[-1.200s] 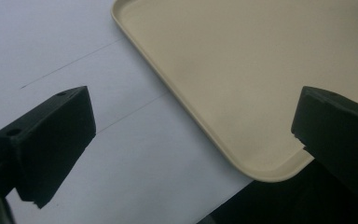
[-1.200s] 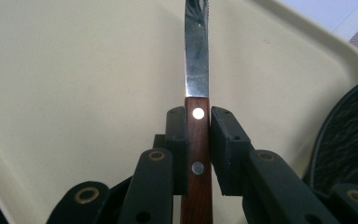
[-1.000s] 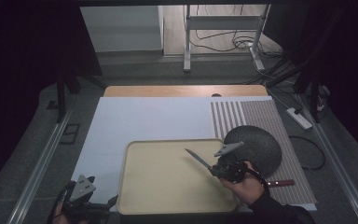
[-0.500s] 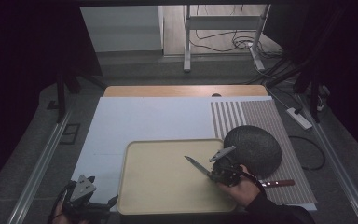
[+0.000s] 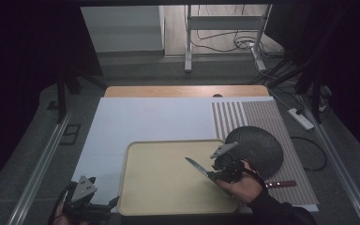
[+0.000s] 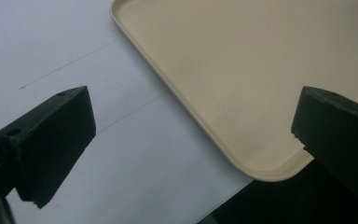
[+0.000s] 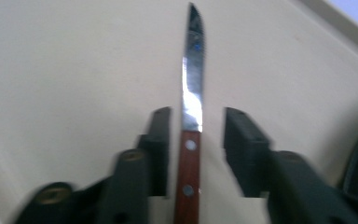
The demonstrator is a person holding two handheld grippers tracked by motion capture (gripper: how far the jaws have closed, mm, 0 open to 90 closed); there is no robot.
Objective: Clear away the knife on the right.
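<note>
Right gripper view is showing the right tongs partly parted astride a knife lying mid-frame on the tray; closing squarely on the handle seems wise. Left tongs are gaping empty.

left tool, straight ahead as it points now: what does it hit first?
Likely the beige tray: the left tool is open, aimed at the tray's near corner where it meets the white sheet. Depth is unclear.

striped mat, white sheet, power strip
</note>
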